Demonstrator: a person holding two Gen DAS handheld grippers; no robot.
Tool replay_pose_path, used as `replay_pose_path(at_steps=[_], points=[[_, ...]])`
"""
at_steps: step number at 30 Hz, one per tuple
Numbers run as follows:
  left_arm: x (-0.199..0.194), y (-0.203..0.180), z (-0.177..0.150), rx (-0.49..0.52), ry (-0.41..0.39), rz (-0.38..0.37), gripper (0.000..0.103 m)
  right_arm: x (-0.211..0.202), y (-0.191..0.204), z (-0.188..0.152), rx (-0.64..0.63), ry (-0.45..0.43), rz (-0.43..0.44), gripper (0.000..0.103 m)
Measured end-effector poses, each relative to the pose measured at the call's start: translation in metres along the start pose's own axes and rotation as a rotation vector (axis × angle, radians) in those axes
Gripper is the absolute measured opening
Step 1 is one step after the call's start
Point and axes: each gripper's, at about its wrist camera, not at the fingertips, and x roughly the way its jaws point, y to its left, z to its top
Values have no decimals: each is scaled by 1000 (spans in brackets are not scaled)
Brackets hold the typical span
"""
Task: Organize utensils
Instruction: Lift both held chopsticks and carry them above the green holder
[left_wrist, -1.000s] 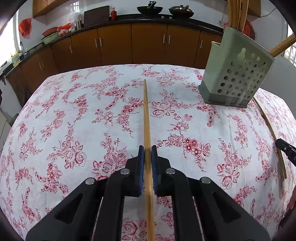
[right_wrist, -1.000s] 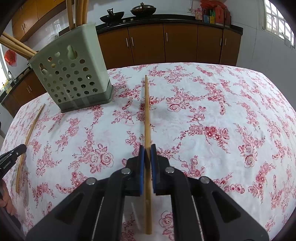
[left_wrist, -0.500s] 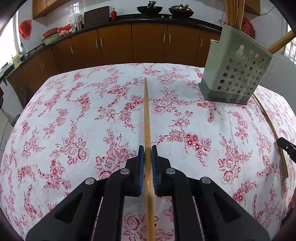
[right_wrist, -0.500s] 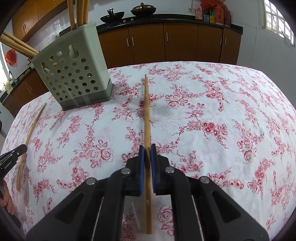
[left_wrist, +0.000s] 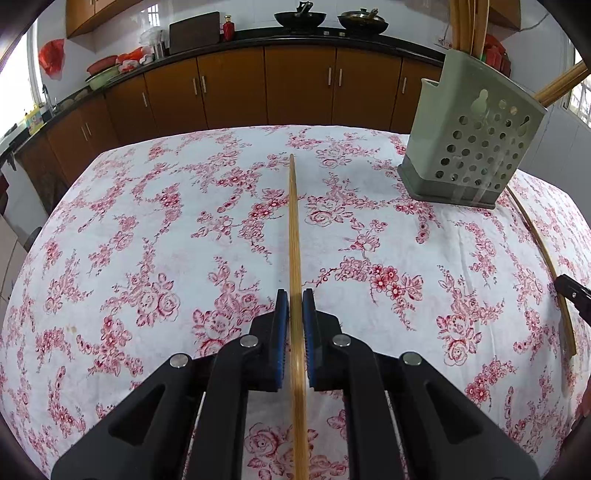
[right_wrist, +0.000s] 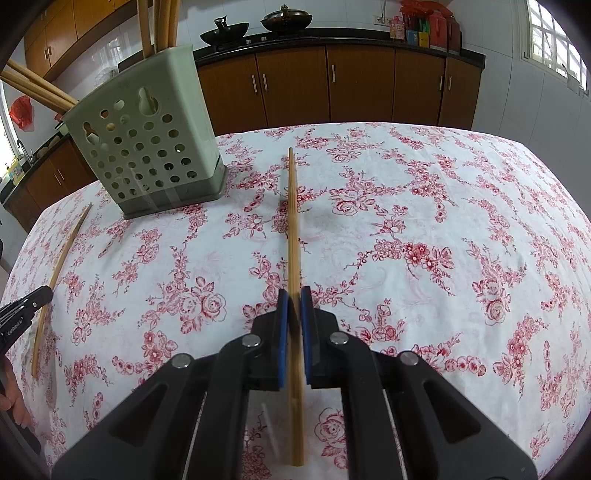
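In the left wrist view, the left gripper (left_wrist: 294, 314) is clamped on a bamboo chopstick (left_wrist: 294, 236), its blue pads (left_wrist: 281, 325) pressed against the stick's two sides. The chopstick runs lengthwise straight away from the camera, its near end passing back between the black arms and out of the bottom of the picture, its far tip pointing toward the kitchen cabinets (left_wrist: 299, 88). It hangs over the floral tablecloth (left_wrist: 147, 240); whether its tip touches the cloth cannot be told.

In the right wrist view, the right gripper (right_wrist: 294, 310) pinches a second chopstick (right_wrist: 293, 221) the same way, blue pads (right_wrist: 282, 321) squeezed tight on it. Its long axis also runs away from the lens, the near end showing below the jaws and the far tip aimed at the cabinets (right_wrist: 362, 85).

Farther out, a pale green perforated utensil holder (right_wrist: 147, 147) stands on the cloth, between the two grippers, with several chopsticks (right_wrist: 159, 22) upright or leaning in it. Two woks (left_wrist: 300, 16) sit on the dark counter at the back.
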Motion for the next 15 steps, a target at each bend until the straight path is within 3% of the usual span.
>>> replay_pose_path(at_steps=[9, 15], points=[[-12, -1, -13, 23, 16, -7, 8, -9, -5, -7, 3, 3, 43, 8], [-30, 5, -7, 15, 0, -31, 8, -40, -9, -2, 9, -71, 57, 8]])
